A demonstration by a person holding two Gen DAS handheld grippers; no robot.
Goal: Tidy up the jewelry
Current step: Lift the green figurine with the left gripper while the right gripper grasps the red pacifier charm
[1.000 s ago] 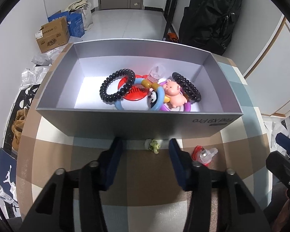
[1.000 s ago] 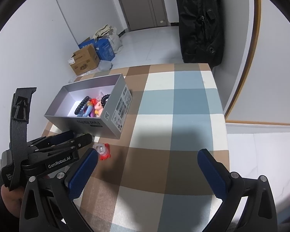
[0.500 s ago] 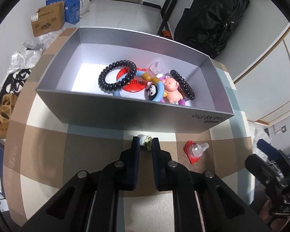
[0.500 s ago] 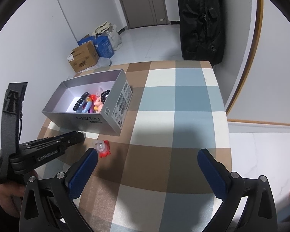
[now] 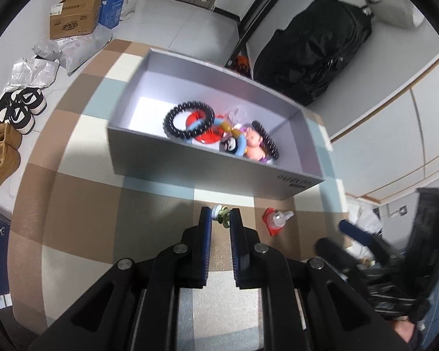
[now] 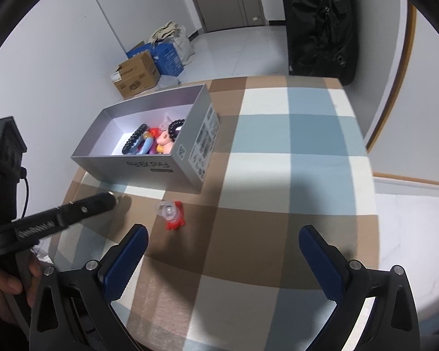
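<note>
Left claw: jaws closed on a small green-and-white trinket, which is pinched at the blue pads' tips. The trinket sits just in front of the near long wall of the grey box, above the checked table; whether it touches the table cannot be determined.

Right claw: jaws spread wide, nothing between them, positioned over the near part of the table.

Grey box: open-topped, standing toward the table's far left corner in the right wrist view. Contents: two black coil hair ties, a red disc, a blue ring and a pink pig figure, bunched toward one end.

A red-and-clear clip lies on the table, just in front of the box's near corner, apart from both claws.
</note>
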